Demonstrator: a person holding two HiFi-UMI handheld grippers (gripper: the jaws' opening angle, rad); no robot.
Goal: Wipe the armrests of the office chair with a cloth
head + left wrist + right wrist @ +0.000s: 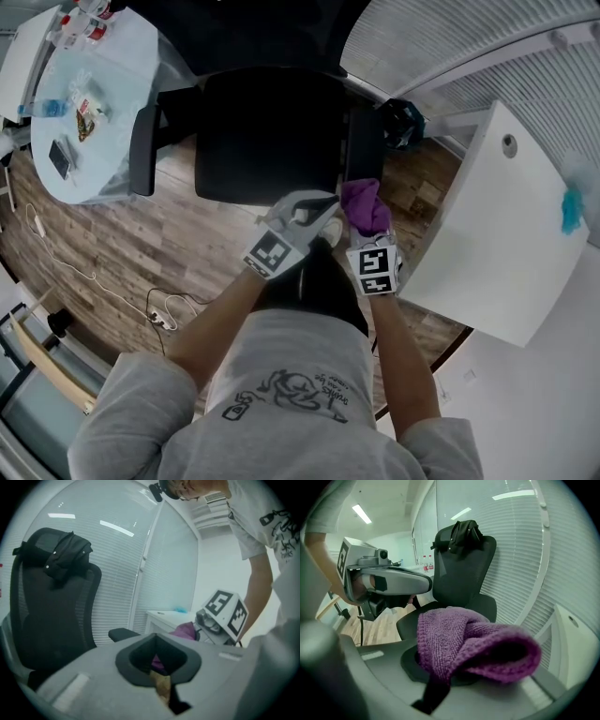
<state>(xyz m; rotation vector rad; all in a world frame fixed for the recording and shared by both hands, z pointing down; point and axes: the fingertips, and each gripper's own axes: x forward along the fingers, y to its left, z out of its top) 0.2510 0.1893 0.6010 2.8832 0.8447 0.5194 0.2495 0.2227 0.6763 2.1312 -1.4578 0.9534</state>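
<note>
A black office chair (267, 131) stands before me, its left armrest (142, 150) and right armrest (364, 141) both bare. My right gripper (361, 225) is shut on a bunched purple cloth (364, 204), held just in front of the right armrest. In the right gripper view the cloth (473, 639) spills over the shut jaws. My left gripper (314, 208) hovers close beside the right one, over the seat's front edge, shut with nothing in it. The left gripper view shows the chair back (51, 611), one armrest (123, 633) and the cloth (185, 631).
A white desk (487, 216) stands close on the right, with a teal object (570, 208) on it. A round table (94, 103) with small items is at the far left. A cable (112, 291) trails on the wood floor. A dark garment (464, 531) hangs on the chair's headrest.
</note>
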